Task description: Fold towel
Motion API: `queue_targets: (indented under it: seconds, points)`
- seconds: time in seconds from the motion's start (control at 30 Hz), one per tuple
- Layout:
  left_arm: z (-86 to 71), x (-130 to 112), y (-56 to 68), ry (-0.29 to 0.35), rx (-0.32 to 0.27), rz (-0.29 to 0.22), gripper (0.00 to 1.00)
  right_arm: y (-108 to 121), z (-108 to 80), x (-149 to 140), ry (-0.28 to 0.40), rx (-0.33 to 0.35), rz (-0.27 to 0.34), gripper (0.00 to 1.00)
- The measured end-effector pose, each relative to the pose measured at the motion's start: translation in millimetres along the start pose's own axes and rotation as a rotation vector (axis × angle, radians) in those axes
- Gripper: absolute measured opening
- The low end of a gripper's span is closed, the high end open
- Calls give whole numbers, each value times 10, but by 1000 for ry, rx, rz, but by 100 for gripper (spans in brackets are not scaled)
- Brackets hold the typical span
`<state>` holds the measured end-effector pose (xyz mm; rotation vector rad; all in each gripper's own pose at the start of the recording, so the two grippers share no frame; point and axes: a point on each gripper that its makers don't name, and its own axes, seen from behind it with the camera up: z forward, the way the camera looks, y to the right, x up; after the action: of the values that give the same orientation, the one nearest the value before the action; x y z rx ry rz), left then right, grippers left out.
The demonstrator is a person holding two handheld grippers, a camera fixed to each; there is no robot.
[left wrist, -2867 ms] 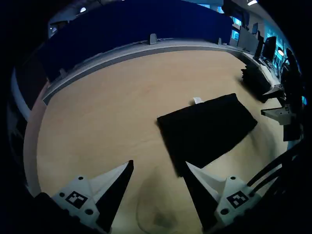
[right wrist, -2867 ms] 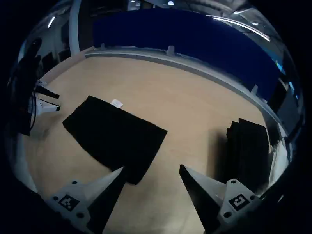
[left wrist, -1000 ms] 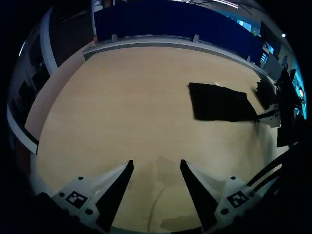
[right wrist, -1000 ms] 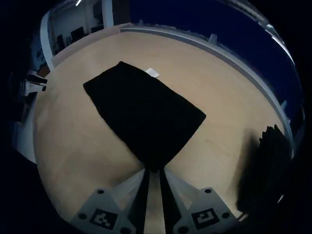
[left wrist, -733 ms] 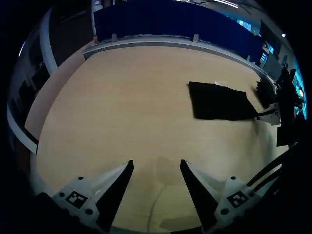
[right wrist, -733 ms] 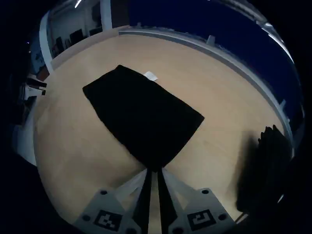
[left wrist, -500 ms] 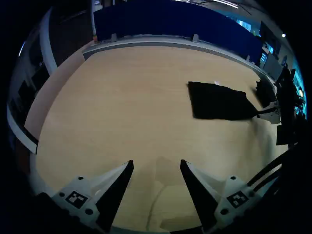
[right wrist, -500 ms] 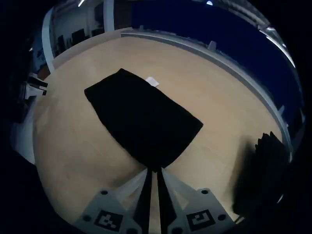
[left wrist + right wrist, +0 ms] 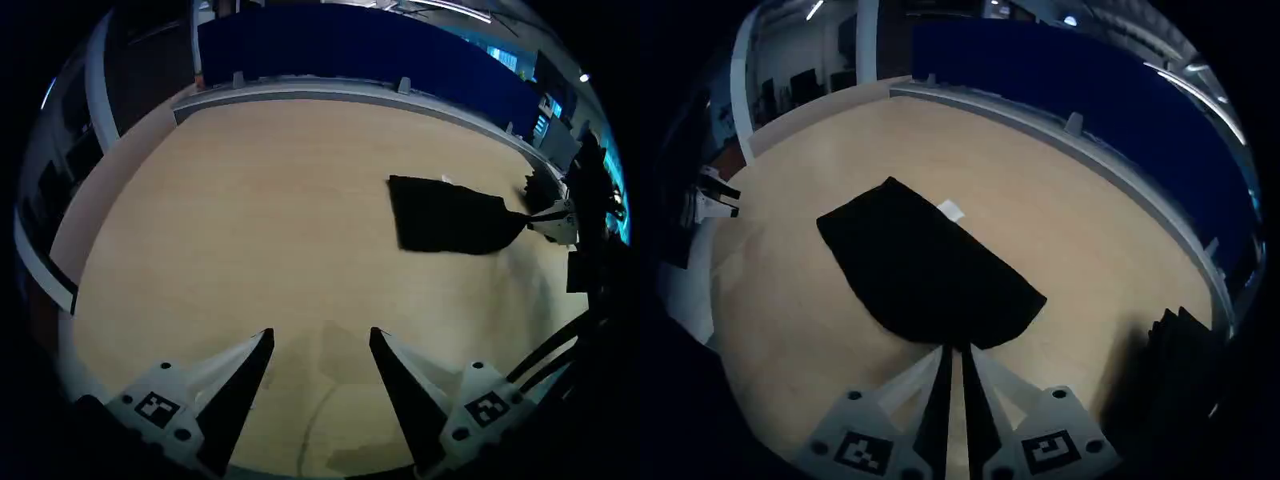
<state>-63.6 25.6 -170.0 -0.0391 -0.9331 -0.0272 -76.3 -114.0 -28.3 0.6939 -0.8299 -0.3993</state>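
Since my right hand-held gripper (image 9: 954,356), pinching a corner of the black towel (image 9: 920,264), has raised it, I judge the fold begun; my left hand-held gripper (image 9: 320,344) hangs spread.

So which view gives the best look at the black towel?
The right gripper view: the black towel lies large and central, its near edge pinched in the right gripper, white tag at the far edge. The left gripper view shows it small, far right, one corner at that gripper.
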Motion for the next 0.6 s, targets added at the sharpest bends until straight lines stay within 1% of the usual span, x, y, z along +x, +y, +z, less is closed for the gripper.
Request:
queue_targets:
  seconds: [0.17, 0.4, 0.5, 0.6]
  points:
    - [-8, 16, -22, 2, -1, -2, 88, -6, 8, -1, -4, -3, -7, 8]
    - [-11, 31, -12, 4, -6, 4, 88, 7, -12, 39, 4, -10, -10, 7]
    - [-19, 33, -14, 6, -7, 2, 88, 11, -28, 148, 21, -13, -20, 7]
    - [-35, 34, -13, 9, -9, -4, 88, -16, -35, 321, 44, -7, -37, 7]
